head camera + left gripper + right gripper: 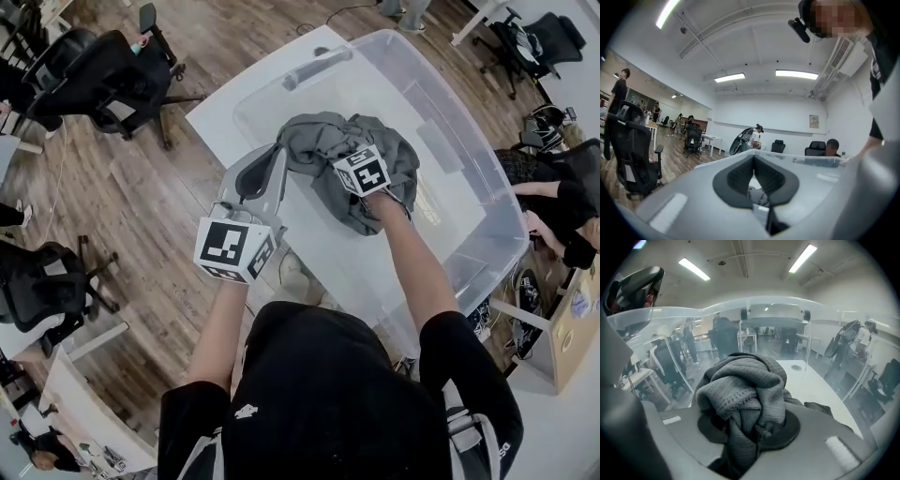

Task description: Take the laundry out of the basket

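Head view: wood floor (141,206), white table (220,117), clear basket (487,187) on it. I note gray laundry (323,150) bunched mid-basket, right gripper (747,427) clamped narrowly on it; left gripper (272,164) jaws together at its left edge.

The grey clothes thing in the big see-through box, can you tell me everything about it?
The grey garment is soft knitted cloth, all one colour, with ribbed and tiny-holed patches. It is scrunched into a twisted, folded lump, not spread out. It is inside the clear plastic bin, around the middle. The right gripper has its jaws closed on a thick bunch of it, and loose folds hang around them.
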Action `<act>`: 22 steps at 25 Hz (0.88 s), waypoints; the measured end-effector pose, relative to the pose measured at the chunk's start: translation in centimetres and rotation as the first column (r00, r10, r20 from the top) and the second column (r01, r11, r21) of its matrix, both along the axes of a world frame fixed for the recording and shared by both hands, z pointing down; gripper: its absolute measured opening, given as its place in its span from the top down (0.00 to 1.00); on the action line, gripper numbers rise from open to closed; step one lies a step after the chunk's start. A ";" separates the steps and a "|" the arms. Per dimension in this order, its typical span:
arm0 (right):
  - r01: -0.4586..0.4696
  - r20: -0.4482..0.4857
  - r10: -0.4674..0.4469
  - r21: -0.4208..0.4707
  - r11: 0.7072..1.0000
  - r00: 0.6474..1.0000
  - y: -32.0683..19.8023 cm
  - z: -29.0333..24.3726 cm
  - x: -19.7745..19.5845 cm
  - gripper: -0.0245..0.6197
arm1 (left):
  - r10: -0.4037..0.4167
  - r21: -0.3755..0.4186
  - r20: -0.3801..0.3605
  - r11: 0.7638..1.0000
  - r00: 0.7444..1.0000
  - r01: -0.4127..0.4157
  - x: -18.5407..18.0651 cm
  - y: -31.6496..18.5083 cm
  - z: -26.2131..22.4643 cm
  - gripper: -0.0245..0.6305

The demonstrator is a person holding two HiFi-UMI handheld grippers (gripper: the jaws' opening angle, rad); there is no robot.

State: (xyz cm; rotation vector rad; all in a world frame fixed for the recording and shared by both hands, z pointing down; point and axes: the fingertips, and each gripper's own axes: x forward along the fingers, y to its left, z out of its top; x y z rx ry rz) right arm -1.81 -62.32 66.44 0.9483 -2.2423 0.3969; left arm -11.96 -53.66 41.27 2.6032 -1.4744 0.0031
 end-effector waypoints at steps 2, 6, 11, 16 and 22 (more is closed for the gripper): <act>-0.012 0.025 0.011 0.008 1.000 1.000 0.0 -1.0 0.2 0.77 | 0.001 0.006 0.001 1.000 1.000 -0.001 0.0 0.3 -0.4 0.95; -0.026 0.082 0.022 0.043 0.999 0.996 -0.1 -3.6 0.5 0.77 | 0.003 0.020 0.002 1.000 1.000 -0.003 0.1 0.7 -1.1 0.95; -0.057 0.128 0.045 0.094 0.994 0.991 0.2 -7.0 1.2 0.77 | 0.008 0.034 0.008 0.999 1.000 -0.008 0.3 1.3 -1.5 0.95; -0.105 0.196 0.077 0.136 0.985 0.978 0.9 -10.7 2.3 0.77 | 0.014 0.031 -0.012 0.999 1.000 -0.013 0.7 1.8 -1.9 0.95; -0.146 0.249 0.095 0.198 0.969 0.964 2.7 -14.6 3.4 0.77 | 0.032 0.036 -0.033 0.999 0.999 -0.031 1.8 2.7 -2.3 0.95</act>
